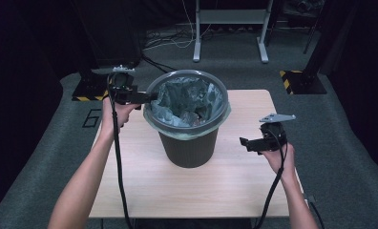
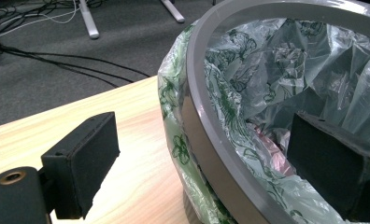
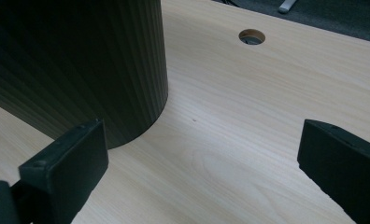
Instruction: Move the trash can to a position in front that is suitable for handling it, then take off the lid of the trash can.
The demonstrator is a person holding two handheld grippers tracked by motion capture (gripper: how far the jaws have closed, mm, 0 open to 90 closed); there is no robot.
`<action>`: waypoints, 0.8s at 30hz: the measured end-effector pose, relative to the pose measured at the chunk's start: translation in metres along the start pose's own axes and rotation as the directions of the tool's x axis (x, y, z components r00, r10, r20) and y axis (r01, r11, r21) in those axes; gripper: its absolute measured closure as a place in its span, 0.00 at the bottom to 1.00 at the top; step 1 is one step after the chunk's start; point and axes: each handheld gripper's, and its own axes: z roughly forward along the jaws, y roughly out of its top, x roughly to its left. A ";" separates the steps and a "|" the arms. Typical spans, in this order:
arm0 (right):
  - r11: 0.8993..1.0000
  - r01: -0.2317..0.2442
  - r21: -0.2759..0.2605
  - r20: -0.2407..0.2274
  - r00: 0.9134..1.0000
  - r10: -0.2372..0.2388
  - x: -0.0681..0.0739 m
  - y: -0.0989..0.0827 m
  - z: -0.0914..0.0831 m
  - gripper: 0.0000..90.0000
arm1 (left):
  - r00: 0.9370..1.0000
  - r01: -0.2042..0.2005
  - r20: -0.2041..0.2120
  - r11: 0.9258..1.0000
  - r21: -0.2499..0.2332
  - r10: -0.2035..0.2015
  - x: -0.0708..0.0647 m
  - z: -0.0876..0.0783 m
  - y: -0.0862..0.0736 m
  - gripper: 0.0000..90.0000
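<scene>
— Where's the bin (image 1: pixel 189 143)?
— Mid-table (image 1: pixel 144 191), bag (image 1: pixel 187 102) over its rim. Left claw (image 1: pixel 151 97) straddles that rim, jaws wide, not pressing.
— Right claw (image 1: pixel 244 143)?
— Wide, holding nothing, right of the bin.

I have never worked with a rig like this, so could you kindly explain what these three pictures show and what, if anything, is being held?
A person stands at a wooden table with a hand-held gripper in each hand. The high view looks down from above. The other two come from cameras riding on each tool, looking along its black jaws.

On the table stands a dark bin with a grey rim ring and a printed plastic liner.

The left hand-held gripper straddles the rim, one jaw outside and one inside, open and not pressing. The right hand-held gripper is open beside the bin, holding nothing.
</scene>
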 end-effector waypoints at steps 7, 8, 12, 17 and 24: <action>1.000 0.013 0.009 -0.016 1.000 -0.013 0.003 0.022 -0.006 0.02 | 1.000 -0.006 0.001 1.000 0.008 0.006 -0.001 -0.001 0.001 0.10; 1.000 0.022 0.009 -0.020 1.000 -0.022 0.003 0.032 -0.009 0.03 | 1.000 -0.005 0.002 1.000 0.007 0.005 -0.002 -0.001 0.002 0.10; 0.999 0.032 0.001 -0.026 0.999 -0.032 0.004 0.049 -0.016 0.03 | 1.000 -0.007 0.005 1.000 0.017 0.007 -0.003 0.000 0.003 0.10; 0.999 0.047 -0.014 -0.029 0.998 -0.048 0.007 0.073 -0.026 0.04 | 1.000 -0.014 0.015 0.999 0.031 0.013 -0.005 0.000 0.006 0.10; 0.999 0.042 -0.026 -0.049 0.998 -0.044 0.007 0.103 -0.034 0.05 | 1.000 -0.018 0.010 0.999 0.039 0.017 -0.005 0.001 0.009 0.11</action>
